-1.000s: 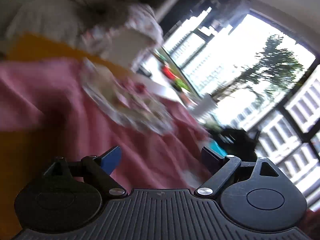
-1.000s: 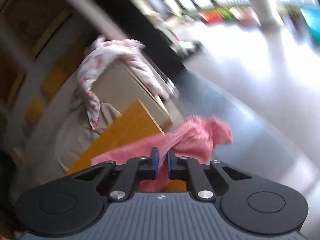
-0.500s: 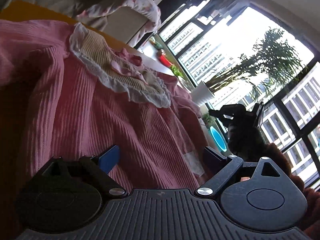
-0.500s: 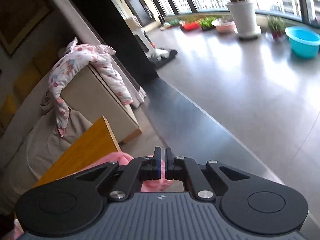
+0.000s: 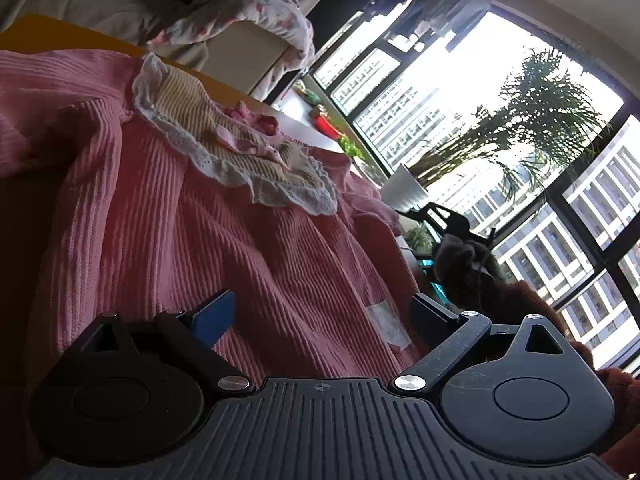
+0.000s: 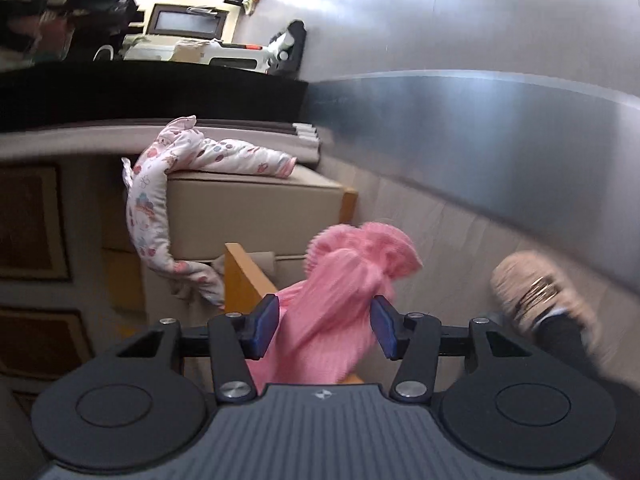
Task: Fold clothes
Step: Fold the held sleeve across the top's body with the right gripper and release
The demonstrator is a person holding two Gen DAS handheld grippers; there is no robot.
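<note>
- Now the right hand-held gripper (image 6: 324, 326) has its blue pads spread wide, where half a second ago they sat pressed together; a bunched pink sleeve (image 6: 344, 292) of the garment lies between them, and no pad visibly touches it.
- That sleeve shows far more than before: a ribbed roll ending in a fuzzy cuff, hanging past the corner of the orange bench (image 6: 244, 276).
- Right view has swung round too; the window and blue basin are gone from it, and the beige box (image 6: 256, 208) with the floral baby garment (image 6: 160, 200) draped over its edge fills the middle.
- Bottom right, a tan slipper (image 6: 536, 288) on the grey floor has come into view, blurred.
- Over on the left, the left hand-held gripper (image 5: 320, 316) stays parted, both fingers low over the pink ribbed sweater (image 5: 240, 248), clamping nothing.
- The sweater lies spread flat on the bench, its cream lace-edged collar (image 5: 236, 148) facing up with a small pink bow on it, much as half a second back.
- A white care label (image 5: 388, 326) sits on the fabric just inside the right-hand finger.
- Beyond the sweater's far edge, the other black gripper (image 5: 452, 220) shows against the bright window, held in a brown-sleeved arm.
</note>
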